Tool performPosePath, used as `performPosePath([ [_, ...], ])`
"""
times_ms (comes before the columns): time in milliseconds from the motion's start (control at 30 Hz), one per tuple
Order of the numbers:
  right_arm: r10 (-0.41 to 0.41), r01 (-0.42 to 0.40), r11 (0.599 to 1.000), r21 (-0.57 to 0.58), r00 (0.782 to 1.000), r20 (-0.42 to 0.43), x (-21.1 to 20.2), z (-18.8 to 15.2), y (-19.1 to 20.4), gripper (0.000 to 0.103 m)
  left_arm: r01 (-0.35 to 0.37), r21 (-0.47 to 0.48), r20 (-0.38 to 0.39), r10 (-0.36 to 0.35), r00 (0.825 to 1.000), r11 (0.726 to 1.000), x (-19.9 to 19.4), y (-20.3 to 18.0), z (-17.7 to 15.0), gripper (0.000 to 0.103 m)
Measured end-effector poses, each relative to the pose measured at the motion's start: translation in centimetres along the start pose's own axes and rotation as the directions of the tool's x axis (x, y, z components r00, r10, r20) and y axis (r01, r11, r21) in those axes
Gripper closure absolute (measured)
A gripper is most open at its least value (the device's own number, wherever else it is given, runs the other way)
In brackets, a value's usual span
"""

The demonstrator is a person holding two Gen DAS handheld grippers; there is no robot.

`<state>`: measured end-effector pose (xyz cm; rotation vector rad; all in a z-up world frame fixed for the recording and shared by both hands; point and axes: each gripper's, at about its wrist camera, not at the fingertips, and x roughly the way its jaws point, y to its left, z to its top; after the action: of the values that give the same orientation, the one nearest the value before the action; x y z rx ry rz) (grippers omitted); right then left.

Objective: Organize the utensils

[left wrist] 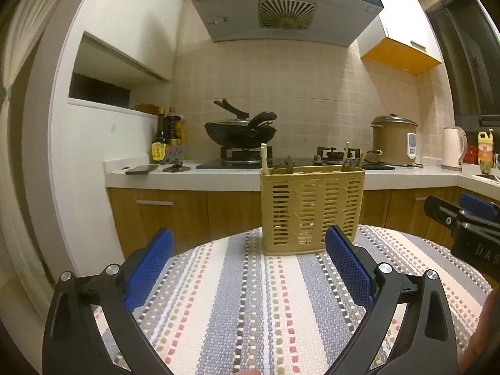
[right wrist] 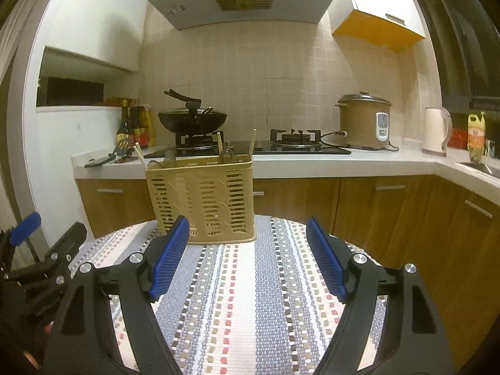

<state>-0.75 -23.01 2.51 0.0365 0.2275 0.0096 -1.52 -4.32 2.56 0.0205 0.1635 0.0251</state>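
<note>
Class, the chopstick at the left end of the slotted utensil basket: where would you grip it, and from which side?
Grip the chopstick by the bare upper end above the basket rim, coming from above. It stands nearly upright and the slotted walls hide its lower part.

Tan slotted utensil basket (left wrist: 312, 212), multicolour striped cloth (left wrist: 250, 306), blue pads (left wrist: 348, 265).
</note>
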Motion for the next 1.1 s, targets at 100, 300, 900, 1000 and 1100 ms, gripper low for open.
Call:
performPosePath([
  [100,0.014,-0.014,1.000,-0.006,1.000,-0.007,0.2,-0.1,0.1,0.025,0.015,-0.004,0.001,-0.015,1.000,1.000,0.1,0.0,0.0,0.008],
  [300,0.018,-0.018,1.000,0.012,1.000,-0.020,0.5,-0.1,-0.4,0.024,0.027,-0.001,-0.014,-0.027,1.000,1.000,0.5,-0.1,-0.1,0.008],
  [900,0.017,-0.017,1.000,0.000,0.999,-0.029,0.6,-0.4,-0.1,0.018,0.040,-0.027,-0.065,-0.042,0.997,0.999,1.6,0.3,-0.3,0.008],
  [1000,0.016,-0.016,1.000,0.002,0.999,-0.029,0.6,-0.4,-0.2,0.018,0.039,-0.032,-0.066,-0.041,0.997,0.999,1.6,0.4,-0.3,0.008],
  [1100,0.019,-0.019,1.000,0.003,0.999,-0.032,0.6,-0.4,-0.2,0.018,0.039,-0.032,-0.070,-0.041,0.997,0.999,1.6,0.4,-0.4,0.008],
])
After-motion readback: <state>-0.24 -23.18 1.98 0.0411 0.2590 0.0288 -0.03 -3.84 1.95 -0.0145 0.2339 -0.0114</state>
